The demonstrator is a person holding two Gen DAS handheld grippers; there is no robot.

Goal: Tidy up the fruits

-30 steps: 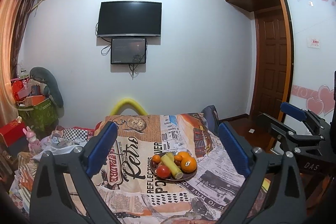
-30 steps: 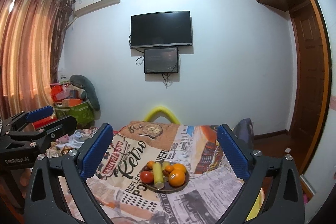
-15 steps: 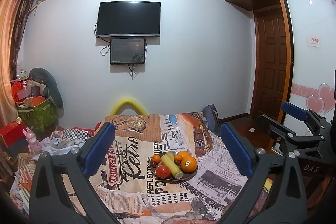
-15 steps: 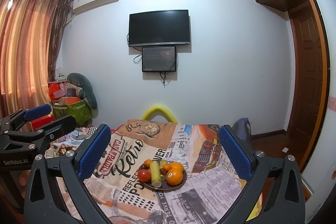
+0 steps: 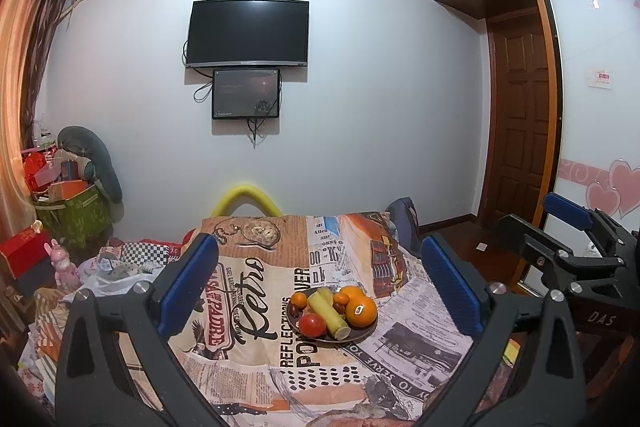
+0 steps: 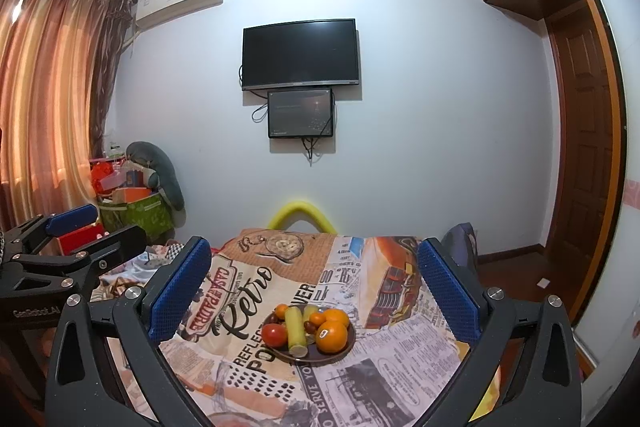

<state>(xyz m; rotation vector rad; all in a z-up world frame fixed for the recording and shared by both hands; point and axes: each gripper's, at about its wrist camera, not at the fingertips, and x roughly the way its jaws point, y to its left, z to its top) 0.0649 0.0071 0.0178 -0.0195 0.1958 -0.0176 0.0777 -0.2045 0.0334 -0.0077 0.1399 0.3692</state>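
The left hand-held gripper [image 5: 320, 287] and the right hand-held gripper [image 6: 314, 285] both hang with jaws spread wide and hold nothing, raised well back from the desk [image 5: 248, 367] and aimed at the plate [image 5: 320, 339], probably to frame it. All the fruits [image 6: 332, 337] lie piled together on that plate, which suits either a finished tidy-up or one yet to start

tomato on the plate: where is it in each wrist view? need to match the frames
Left wrist: tomato at lower centre, on the near-left part of the plate, between the open left gripper's fingers.
Right wrist: tomato lower centre, slightly left, on the left part of the plate.
Shared landmark: the stickered orange on the plate's right side.
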